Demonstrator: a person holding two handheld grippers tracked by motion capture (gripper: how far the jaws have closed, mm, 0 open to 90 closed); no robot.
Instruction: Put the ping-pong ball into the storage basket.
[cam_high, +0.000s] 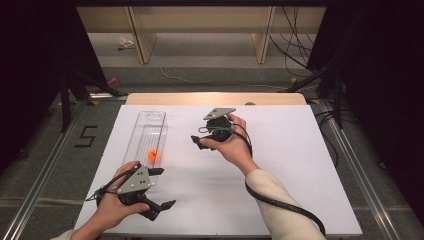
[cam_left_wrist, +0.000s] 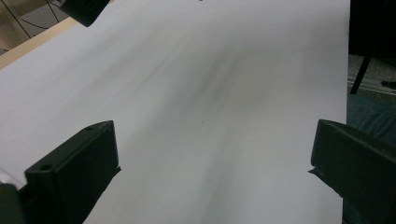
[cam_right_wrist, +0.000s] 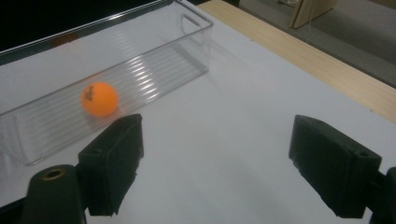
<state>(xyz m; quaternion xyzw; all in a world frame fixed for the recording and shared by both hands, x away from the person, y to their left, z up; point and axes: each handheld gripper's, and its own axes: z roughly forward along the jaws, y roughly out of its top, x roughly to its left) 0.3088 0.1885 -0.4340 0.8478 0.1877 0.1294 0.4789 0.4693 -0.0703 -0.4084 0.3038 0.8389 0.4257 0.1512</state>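
Observation:
A clear plastic tray (cam_high: 150, 125) lies lengthwise on the left half of the white table, with an orange ball (cam_high: 153, 155) inside near its near end. My left gripper (cam_high: 161, 210) is held low at the table's front left, just past the tray's near end, jaws wide open over bare white surface (cam_left_wrist: 210, 172). My right gripper (cam_high: 196, 143) hovers mid-table to the right of the tray, open and empty. In the right gripper view (cam_right_wrist: 219, 163) it looks at the tray (cam_right_wrist: 140, 11), and the ball (cam_right_wrist: 99, 99) rests on the ribbed floor just beyond its left jaw.
The white table top (cam_high: 280, 175) has a wooden strip (cam_high: 215, 98) along its far edge. Black cables trail from both grippers. Dark stands and floor rails flank the table. A black object (cam_left_wrist: 86, 9) pokes in at the top left of the left gripper view.

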